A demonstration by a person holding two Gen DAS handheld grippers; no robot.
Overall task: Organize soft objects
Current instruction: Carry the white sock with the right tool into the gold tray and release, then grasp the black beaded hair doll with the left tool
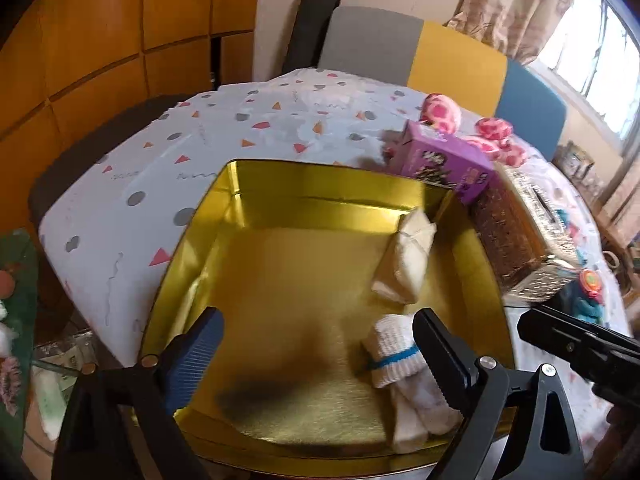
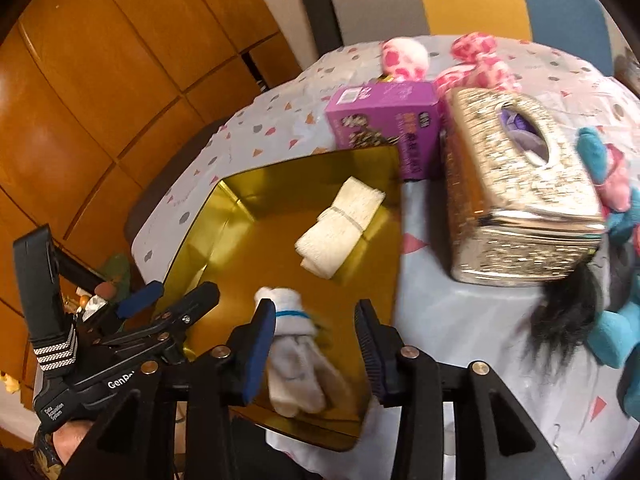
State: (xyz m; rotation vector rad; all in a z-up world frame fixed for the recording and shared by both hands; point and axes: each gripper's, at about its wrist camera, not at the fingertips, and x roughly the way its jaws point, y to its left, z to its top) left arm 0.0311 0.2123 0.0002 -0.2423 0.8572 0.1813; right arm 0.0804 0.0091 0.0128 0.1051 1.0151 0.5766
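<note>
An open gold tin [image 1: 312, 192] [image 2: 240, 216] stands on the patterned tablecloth. Inside it a folded cream cloth [image 1: 404, 256] [image 2: 344, 228] lies near the far right wall. A white sock with a blue stripe [image 1: 400, 372] [image 2: 296, 364] rests at the near right of the tin floor. In the right wrist view my right gripper [image 2: 316, 348] hangs over the sock, open, with the sock loose between the pads and a wide gap on its right. My left gripper [image 1: 320, 356] [image 2: 172, 300] is open over the tin's near left, holding nothing.
A purple carton [image 2: 384, 120] and a glittery gold tissue box [image 2: 516, 192] stand right of the tin. Pink spotted plush toys [image 2: 404, 58] lie behind them. A teal plush [image 2: 616, 332] with black hair [image 2: 560, 320] sits at the far right. A multicoloured chair back [image 1: 460, 56] rises beyond the table.
</note>
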